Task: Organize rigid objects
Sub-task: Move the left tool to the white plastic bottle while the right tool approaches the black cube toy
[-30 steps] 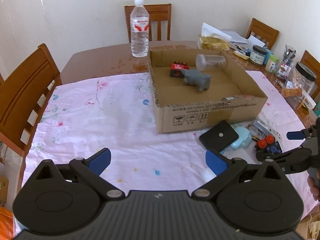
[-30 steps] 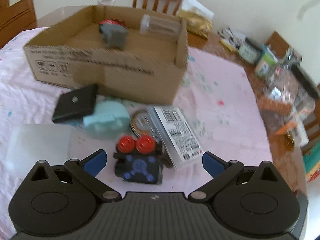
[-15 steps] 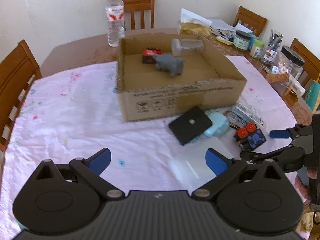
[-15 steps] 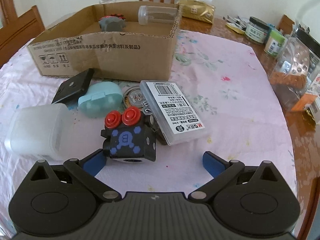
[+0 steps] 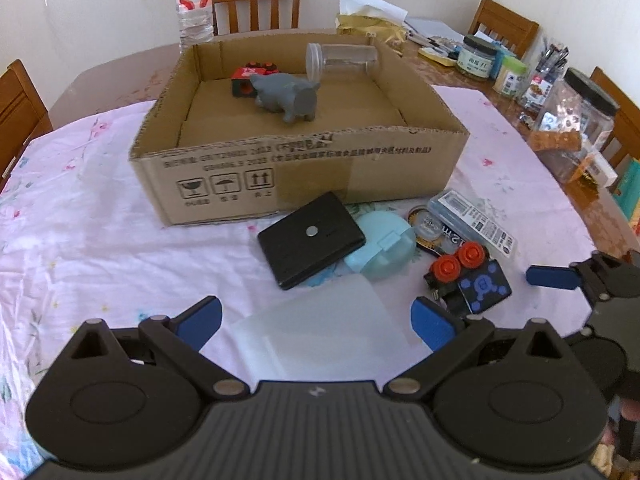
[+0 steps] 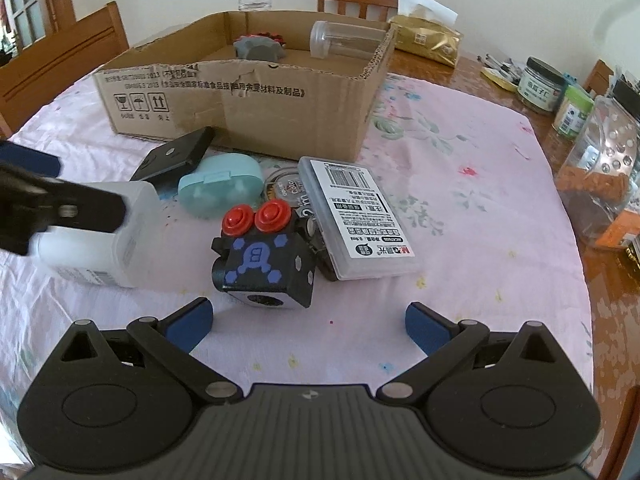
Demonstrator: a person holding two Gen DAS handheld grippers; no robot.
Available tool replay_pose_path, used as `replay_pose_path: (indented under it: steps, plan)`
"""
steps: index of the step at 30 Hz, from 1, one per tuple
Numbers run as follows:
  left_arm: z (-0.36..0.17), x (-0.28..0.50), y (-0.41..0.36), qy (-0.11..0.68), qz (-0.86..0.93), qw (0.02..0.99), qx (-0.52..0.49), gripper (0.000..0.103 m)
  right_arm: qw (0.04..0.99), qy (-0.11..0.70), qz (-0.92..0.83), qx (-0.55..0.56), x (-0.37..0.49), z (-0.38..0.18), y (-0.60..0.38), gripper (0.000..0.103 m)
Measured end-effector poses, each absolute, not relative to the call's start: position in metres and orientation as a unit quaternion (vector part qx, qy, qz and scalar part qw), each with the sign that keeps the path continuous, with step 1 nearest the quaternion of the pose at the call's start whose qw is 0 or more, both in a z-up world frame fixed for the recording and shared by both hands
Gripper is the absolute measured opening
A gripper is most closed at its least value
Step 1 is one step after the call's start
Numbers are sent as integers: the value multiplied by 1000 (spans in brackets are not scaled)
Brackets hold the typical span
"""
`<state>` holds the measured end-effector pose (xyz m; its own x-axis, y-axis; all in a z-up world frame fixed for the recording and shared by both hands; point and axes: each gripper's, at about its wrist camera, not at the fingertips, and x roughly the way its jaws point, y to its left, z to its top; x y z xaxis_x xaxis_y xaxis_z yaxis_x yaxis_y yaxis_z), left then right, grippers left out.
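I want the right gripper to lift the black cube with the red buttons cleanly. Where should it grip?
Grip the black cube across its flat left and right side faces, coming straight in from the near side with the open right gripper. The red buttons sit on top at the far edge; avoid them.

I see a wood table (image 5: 120,84) w/ a pink floral cloth (image 5: 80,216) over most of it. Landmark: cardboard box (image 5: 304,172), sitting on the cloth. Just in front of the box: black plate (image 5: 310,240), teal case (image 5: 384,246), clear labelled case (image 5: 476,220), black cube (image 5: 472,278), frosted tub (image 5: 320,336) nearest me. Behind the box on bare wood: water bottle (image 5: 195,4). Right of the box, off the cloth: jars (image 5: 476,60).
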<state>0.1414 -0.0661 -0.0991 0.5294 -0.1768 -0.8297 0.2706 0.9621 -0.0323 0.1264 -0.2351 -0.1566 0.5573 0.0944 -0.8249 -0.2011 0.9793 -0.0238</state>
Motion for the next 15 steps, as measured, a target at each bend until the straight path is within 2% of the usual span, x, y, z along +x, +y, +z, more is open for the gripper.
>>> replay_pose_path:
  steps: [3,15]
  plan:
    - [-105,141,-71,470,-115,872,78,101,880,462,88,-60,125,-156,-235,103]
    - [-116,127,-33,496,-101,859,78,102,883,460,79,-55,123,-156,-235,103]
